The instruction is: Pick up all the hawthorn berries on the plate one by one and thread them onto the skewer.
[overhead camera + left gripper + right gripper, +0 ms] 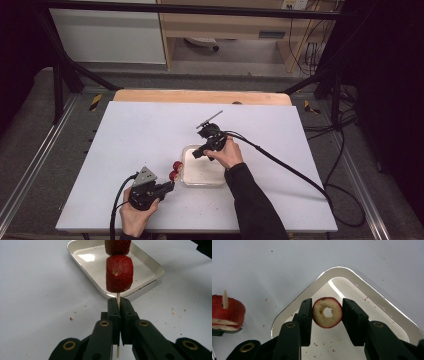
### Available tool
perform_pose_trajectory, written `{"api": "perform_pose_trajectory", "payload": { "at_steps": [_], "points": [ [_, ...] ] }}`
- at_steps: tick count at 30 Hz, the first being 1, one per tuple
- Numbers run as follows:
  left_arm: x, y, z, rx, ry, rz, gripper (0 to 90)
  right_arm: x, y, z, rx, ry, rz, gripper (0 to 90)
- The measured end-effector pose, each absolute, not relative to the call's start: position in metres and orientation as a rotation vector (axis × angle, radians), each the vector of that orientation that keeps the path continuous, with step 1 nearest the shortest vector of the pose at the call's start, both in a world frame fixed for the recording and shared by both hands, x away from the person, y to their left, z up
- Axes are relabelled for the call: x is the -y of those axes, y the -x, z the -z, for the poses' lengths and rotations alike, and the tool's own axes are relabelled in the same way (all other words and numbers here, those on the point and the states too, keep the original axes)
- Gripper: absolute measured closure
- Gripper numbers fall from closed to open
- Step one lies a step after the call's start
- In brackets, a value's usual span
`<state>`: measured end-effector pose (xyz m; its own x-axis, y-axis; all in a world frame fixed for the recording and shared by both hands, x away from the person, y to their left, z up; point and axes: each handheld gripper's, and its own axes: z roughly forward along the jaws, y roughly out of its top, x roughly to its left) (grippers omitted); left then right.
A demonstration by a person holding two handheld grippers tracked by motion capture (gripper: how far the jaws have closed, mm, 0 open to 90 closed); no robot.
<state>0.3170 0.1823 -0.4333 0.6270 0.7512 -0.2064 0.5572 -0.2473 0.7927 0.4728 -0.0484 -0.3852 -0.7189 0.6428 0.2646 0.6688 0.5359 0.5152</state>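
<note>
My right tool (327,312) is clamped on a cored fruit ring (327,312) above the white tray (186,176), and the skewer (118,298), clamped in my left tool (170,187), points from about eight o'clock, its tip toward the ring.

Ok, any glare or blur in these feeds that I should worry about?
Left gripper view: a bright glare patch on the tray floor, the fruit on the stick sharp. Right gripper view: the fruit ring sharp, the tray rim shiny. High view: the surroundings dark, the table evenly lit.
</note>
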Motion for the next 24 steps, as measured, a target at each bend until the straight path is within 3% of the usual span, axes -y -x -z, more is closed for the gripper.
{"api": "perform_pose_trajectory", "payload": {
  "at_steps": [24],
  "points": [
    [-0.126, -0.304, 0.426, -0.987, -1.893, -0.263, 87.9, 0.142, -0.415, 0.388, 2.079, 1.438, 1.718, 61.8]
  ]
}}
